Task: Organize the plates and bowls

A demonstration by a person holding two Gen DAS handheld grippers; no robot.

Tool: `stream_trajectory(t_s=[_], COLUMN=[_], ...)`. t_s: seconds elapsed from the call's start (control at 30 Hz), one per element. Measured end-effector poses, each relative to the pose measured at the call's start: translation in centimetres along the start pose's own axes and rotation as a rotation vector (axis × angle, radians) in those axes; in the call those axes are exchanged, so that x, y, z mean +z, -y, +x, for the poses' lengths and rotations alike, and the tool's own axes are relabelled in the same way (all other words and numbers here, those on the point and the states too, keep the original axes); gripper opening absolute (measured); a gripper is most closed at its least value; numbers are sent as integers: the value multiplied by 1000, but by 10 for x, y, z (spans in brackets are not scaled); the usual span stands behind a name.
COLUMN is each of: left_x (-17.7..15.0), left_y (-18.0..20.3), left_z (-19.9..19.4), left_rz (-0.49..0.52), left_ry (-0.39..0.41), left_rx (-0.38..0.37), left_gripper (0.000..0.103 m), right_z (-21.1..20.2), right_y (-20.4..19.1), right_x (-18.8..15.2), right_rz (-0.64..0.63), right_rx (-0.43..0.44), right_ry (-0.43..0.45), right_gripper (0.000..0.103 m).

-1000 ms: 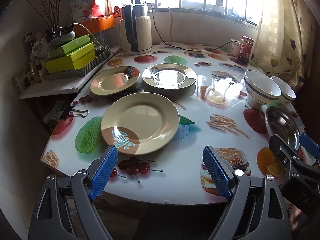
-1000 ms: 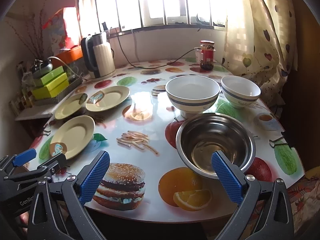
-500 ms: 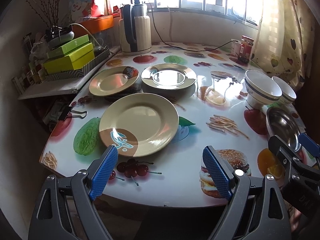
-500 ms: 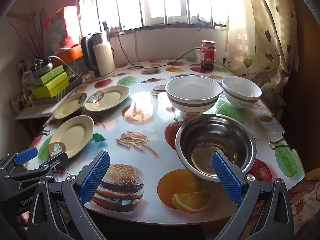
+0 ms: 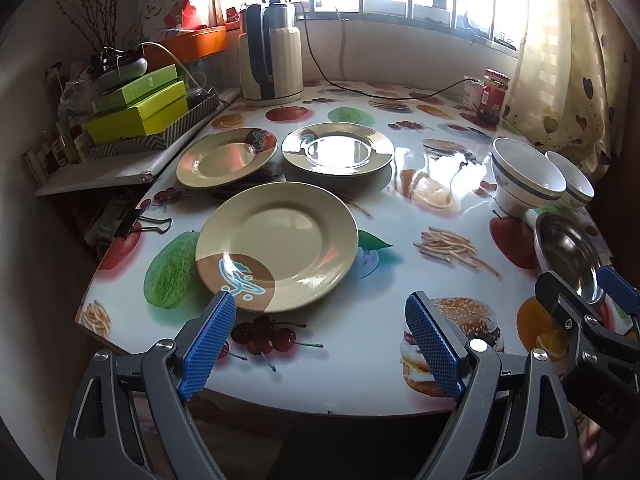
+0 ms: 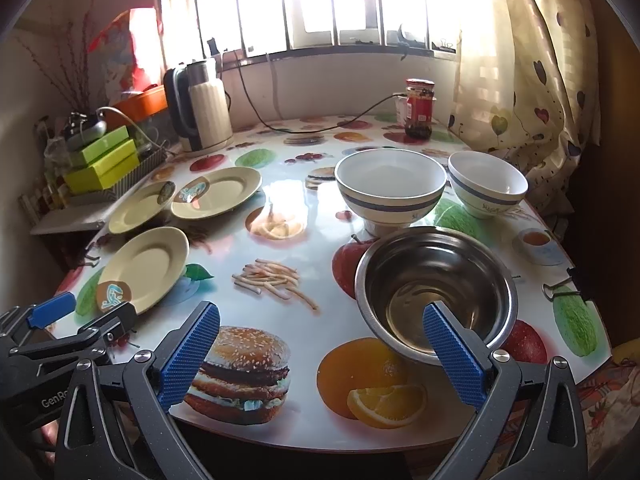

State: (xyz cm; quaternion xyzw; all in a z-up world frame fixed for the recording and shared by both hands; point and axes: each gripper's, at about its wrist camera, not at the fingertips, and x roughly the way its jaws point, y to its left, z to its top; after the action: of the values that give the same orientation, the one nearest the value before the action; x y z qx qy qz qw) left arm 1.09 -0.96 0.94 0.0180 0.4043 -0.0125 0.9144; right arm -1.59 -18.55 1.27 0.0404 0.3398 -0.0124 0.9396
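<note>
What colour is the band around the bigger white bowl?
Blue-grey, around the bigger white bowl; the right wrist view shows it best.

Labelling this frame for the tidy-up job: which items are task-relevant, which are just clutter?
Task items:
near plate
two far plates
larger white bowl
smaller white bowl
steel bowl

Clutter:
kettle
jar
green boxes
binder clip
</note>
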Motion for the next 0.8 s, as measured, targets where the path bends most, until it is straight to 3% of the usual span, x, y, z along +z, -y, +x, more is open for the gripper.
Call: stream_trajectory(t_s=[0.8], left_x=[-3], left_y=[-5], left_z=[2], left_rz=[-11], left_ry=[-7], left_rx=[-9], left_gripper=[87], right_z=[1], right_y=[0], right_x=[1], right_rz=[-3], right_rx=[2], right_ry=[-2], right_gripper=[103])
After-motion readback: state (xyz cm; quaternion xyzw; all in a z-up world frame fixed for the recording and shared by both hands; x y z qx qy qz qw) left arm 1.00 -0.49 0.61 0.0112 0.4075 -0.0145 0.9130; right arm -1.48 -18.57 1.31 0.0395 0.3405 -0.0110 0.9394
